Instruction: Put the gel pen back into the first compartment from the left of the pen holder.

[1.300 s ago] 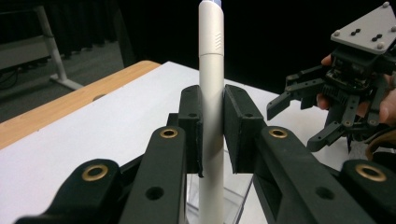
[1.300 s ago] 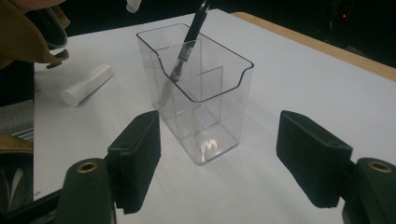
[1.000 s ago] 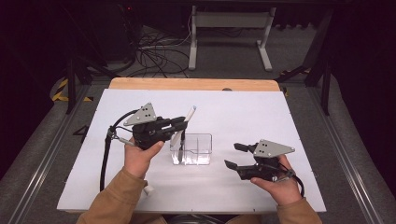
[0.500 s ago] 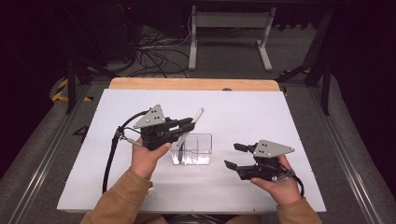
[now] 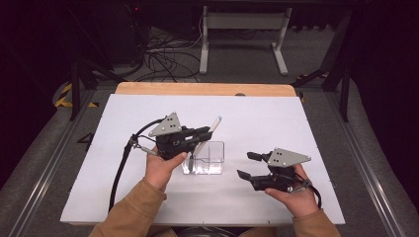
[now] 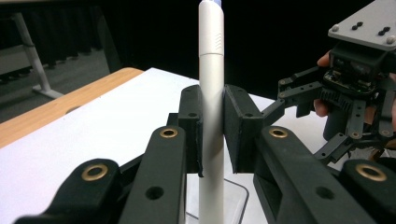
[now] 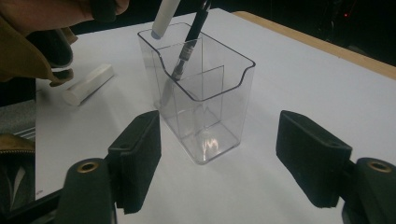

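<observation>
Left claw [image 6: 212,135] clamps a white marker [image 6: 211,93] over the clear plastic holder [image 5: 205,159], while right claw [image 7: 219,158] rests open nearby.

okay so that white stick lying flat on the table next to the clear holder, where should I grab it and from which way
Take the white stick around its middle, coming straight down from above, jaws across its narrow width. It lies flat on the table, clear of the clear holder, so both long sides are free. The right tongs are open; the left tongs hold a white pen.
</observation>
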Tool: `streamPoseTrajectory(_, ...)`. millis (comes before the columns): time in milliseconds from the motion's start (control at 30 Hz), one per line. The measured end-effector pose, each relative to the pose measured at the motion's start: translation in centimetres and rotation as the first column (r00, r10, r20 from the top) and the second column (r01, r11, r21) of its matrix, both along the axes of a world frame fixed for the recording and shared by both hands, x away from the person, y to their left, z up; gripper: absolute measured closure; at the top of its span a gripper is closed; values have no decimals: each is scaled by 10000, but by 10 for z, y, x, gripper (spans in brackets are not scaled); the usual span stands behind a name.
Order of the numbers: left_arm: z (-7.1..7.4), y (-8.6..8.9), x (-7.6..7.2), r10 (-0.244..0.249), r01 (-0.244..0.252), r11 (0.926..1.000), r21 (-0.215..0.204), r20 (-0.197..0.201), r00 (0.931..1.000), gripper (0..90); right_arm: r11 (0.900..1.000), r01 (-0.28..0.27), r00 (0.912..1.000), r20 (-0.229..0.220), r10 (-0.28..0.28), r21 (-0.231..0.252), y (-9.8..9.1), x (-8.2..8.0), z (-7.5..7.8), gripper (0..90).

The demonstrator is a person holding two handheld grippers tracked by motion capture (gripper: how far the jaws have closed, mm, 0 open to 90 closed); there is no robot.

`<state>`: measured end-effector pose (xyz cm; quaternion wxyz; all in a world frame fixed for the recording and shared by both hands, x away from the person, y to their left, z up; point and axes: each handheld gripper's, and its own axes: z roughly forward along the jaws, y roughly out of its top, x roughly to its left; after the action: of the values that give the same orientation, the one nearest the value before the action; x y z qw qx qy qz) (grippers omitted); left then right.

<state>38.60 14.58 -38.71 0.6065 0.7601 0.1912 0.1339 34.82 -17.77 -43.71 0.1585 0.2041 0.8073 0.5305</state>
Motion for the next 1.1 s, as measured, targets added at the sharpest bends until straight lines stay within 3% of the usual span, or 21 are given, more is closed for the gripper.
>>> streamPoseTrajectory(700,-9,-7,4,-184,184,9998,-75,78,9998,785,10000,-42,10000,-5,42,-28,0,0,0,317)
streamPoseTrajectory(1000,-12,-8,5,-220,221,9996,160,-104,9997,784,10000,-44,10000,11,44,0,0,-1,0,318)
streamPoseTrajectory(1100,-12,-8,4,-3,3,9988,487,-4,10000,762,10000,-37,10000,22,37,21,-1,-1,1,317)
